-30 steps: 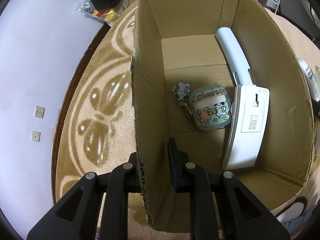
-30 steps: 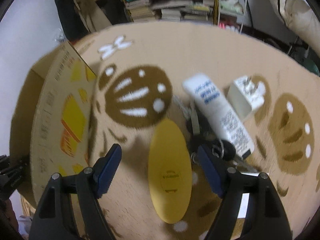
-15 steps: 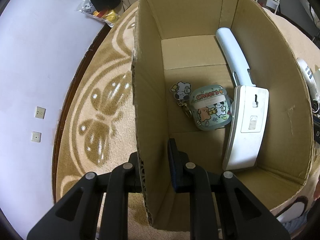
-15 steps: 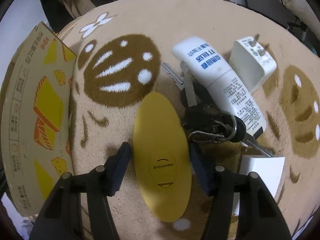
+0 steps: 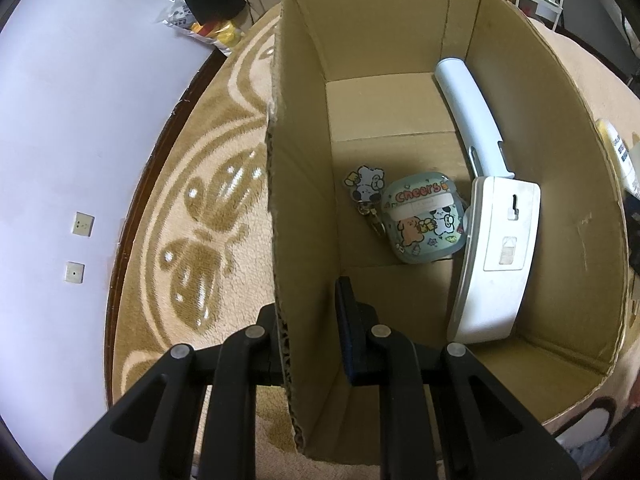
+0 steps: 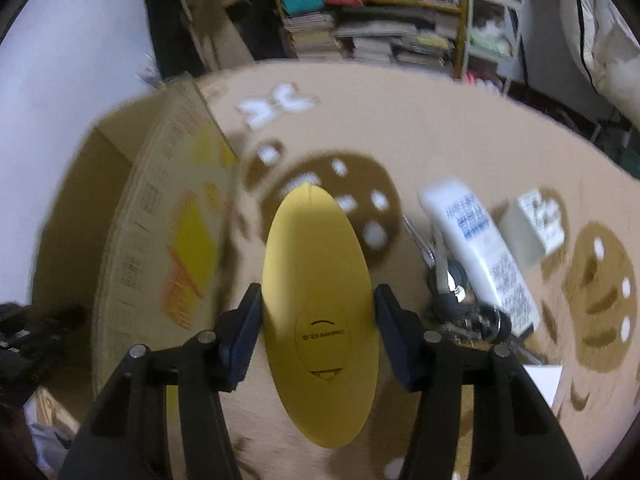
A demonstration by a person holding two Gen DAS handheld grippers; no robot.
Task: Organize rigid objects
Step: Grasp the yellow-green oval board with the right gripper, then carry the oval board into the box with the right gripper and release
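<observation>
Right claw point(image 6: 316, 320) jaws just closing, now grasping yellow case point(image 6: 316, 300), lifted off rug point(image 6: 460, 132). Left claw point(image 5: 310, 324) clenched on box point(image 5: 280, 184) wall. Risk: smooth case slips from pads during carry to box, left of claw.

An open cardboard box point(image 5: 304, 184) stands upright on the patterned rug, filling the middle of the left wrist view. On its floor lie a pale blue and white long-handled tool point(image 5: 496, 248) along the right wall, a rounded teal case point(image 5: 424, 224) printed "Cheers" at centre, and a small cartoon dog charm point(image 5: 364, 186) just left of it. In the right wrist view a yellow oval object point(image 6: 320, 304) fills the centre, lifted clear of the rug; at right lie a white tube point(image 6: 480, 256), a white plug adapter point(image 6: 532, 224) and dark keys point(image 6: 464, 312).
</observation>
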